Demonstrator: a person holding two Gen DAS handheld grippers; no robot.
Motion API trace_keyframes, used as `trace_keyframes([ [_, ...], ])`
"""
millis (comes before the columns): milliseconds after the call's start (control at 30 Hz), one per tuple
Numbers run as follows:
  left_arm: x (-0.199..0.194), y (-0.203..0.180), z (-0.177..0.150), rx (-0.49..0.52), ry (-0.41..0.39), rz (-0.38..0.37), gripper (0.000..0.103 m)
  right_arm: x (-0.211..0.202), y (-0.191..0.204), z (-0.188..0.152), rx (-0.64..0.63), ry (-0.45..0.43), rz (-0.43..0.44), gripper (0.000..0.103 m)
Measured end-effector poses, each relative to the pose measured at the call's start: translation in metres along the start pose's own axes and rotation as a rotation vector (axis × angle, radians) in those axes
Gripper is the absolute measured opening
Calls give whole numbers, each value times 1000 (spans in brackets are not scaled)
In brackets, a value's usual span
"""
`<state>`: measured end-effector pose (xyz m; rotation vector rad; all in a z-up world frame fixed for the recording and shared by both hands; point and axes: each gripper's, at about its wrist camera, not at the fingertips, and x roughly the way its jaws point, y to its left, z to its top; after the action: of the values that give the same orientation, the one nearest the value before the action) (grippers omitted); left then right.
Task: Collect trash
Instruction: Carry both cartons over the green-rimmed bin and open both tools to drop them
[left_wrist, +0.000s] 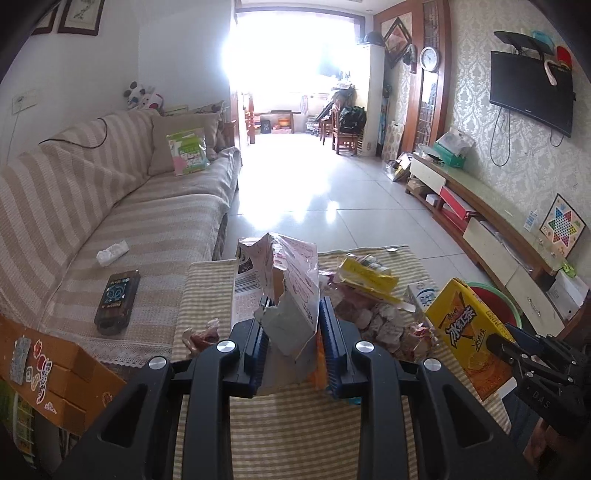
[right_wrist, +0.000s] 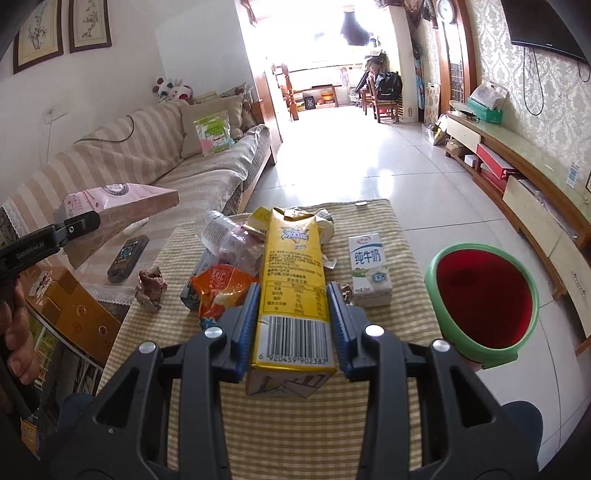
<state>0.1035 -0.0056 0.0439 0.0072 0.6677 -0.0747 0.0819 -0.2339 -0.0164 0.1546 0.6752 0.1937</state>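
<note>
- Your table (right_wrist: 369, 221), under its checked cloth, carries the trash heap in both views; only the right wrist view shows the whole of the red basin (right_wrist: 484, 301) with the green rim, just off the table's right edge. The left wrist view catches only a sliver of it.
- The striped sofa (left_wrist: 110, 206) runs along the left, and the left wrist view alone shows the crumpled white tissue (left_wrist: 112, 252) on its seat.
- Your left gripper (left_wrist: 291, 328) is clamped on a torn pink-and-white carton (left_wrist: 291, 280), raised above the table; from the right wrist view you see that carton side-on, out over the sofa's edge.
- Your right gripper (right_wrist: 293, 325) is closed on the yellow tea carton (right_wrist: 293, 273), pads against both sides, barcode towards you.
- Only the right wrist view gives you the small white milk carton (right_wrist: 369, 269) standing whole and upright, right of the heap, and the orange snack wrapper (right_wrist: 221, 286).
</note>
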Motion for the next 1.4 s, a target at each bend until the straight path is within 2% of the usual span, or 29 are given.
trace_keyframes([
  [167, 7, -44, 15, 54, -14, -76, 24, -9, -42, 13, 56, -43, -53, 36],
  [433, 37, -139, 31, 134, -3, -262, 24, -20, -140, 26, 164, -88, -183, 36],
  [533, 53, -175, 33, 144, 15, -359, 25, -23, -176, 29, 205, -95, -223, 36],
  [767, 93, -249, 29, 173, 83, -509, 25, -13, -243, 30, 279, -68, -263, 36],
  [933, 124, -285, 25, 174, 146, -564, 26, -4, -276, 26, 318, -46, -269, 36],
  [1100, 155, -322, 24, 187, 188, -573, 27, 4, -293, 26, 332, -30, -266, 36],
  [1167, 163, -327, 26, 185, 204, -577, 34, 7, -296, 25, 334, -24, -266, 36],
  [1200, 164, -328, 25, 178, 211, -581, 34, 9, -298, 25, 338, -24, -270, 40],
  [1233, 165, -328, 25, 168, 210, -585, 39, 10, -299, 25, 342, -27, -273, 57],
  [1267, 167, -328, 26, 158, 208, -587, 56, 9, -294, 25, 345, -36, -276, 64],
  [1333, 167, -325, 27, 139, 197, -602, 66, 9, -294, 26, 347, -46, -274, 68],
  [1400, 167, -322, 28, 134, 197, -599, 68, 10, -293, 27, 346, -46, -270, 73],
])
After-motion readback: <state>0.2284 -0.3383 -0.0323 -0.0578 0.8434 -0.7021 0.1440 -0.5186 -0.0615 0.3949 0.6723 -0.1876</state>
